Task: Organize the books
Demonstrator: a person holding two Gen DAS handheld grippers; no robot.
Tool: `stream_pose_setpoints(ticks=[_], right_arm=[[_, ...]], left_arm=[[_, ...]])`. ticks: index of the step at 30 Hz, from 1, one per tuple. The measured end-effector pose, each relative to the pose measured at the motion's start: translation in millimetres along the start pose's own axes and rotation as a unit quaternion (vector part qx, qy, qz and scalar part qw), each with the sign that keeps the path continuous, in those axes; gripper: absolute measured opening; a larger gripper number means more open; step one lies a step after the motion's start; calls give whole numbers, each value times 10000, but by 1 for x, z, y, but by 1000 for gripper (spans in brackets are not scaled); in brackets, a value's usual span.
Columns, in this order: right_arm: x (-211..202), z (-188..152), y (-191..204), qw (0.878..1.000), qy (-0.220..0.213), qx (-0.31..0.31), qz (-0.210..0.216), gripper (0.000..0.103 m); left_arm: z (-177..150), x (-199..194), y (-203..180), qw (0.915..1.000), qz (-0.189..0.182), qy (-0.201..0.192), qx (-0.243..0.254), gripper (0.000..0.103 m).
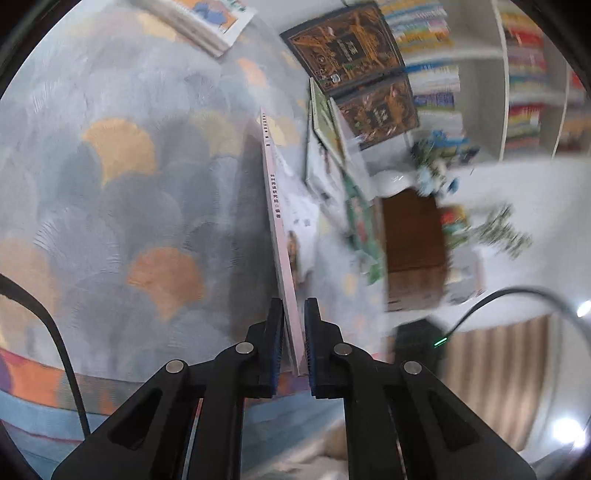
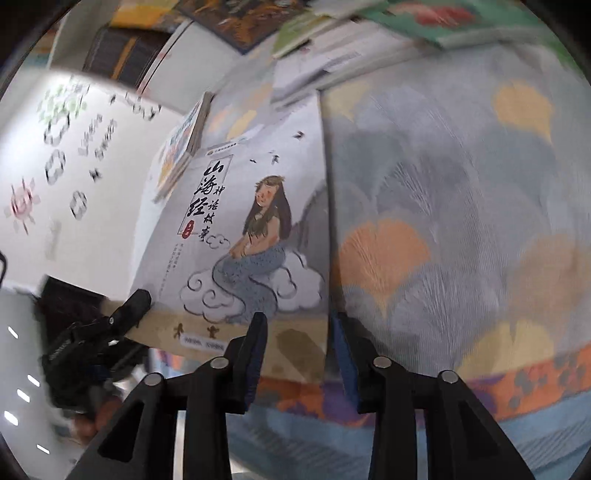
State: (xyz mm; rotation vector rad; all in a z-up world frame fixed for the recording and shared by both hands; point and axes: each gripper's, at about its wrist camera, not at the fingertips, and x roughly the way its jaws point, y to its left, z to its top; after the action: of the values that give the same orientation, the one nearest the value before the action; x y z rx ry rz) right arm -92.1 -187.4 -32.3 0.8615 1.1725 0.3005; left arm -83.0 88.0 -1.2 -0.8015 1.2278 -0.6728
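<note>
Holding: left gripper (image 1: 294,325) pinches the mermaid book (image 1: 280,221) tight, low middle.
Right gripper (image 2: 297,332): partly open around the book's edge.

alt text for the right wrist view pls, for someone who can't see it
The right claw straddles the bottom corner of a pale book with a mermaid-like figure on its cover, raised over a fan-patterned rug. At lower left the left claw grips the same book's bottom edge; more books lie blurred beyond.

Open rug (image 1: 122,192) left of the upright book (image 1: 282,236); stacked books (image 1: 332,147) crowd its right.
</note>
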Motion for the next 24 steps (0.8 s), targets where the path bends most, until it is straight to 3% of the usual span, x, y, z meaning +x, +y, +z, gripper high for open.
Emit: stream_pose_setpoints(ticks=[3,4,11,15,17,19,21,24], right_arm=[[-3,-4,-15,9966,74,546,618,53],[-1,-3,-17,9952,82,640,740,54],[19,-11,-22,9776,313,1244,1667,54],[23,-10,-31,9653,82,1642,2029,54],[25,-3,-30,9607,-21,1715,2181,41],[21,3,-23,9688,-129,1566,1916,34],[12,7,-8,9840,-239,1110,1374,25],[2,11,18,9976,-323,277,545,23]], left_arm=[[13,-2,3,9989,-298,70,-344,8],[16,-2,2,9989,-318,85,-348,8],[27,4,6,9919,-723,227,-1024,8],[26,10,14,9859,-897,418,-1350,8],[26,13,16,9850,-882,504,-1396,8],[27,14,13,9902,-601,507,-1154,8],[28,15,3,9968,5,531,-596,8],[24,20,-15,9948,767,636,221,8]])
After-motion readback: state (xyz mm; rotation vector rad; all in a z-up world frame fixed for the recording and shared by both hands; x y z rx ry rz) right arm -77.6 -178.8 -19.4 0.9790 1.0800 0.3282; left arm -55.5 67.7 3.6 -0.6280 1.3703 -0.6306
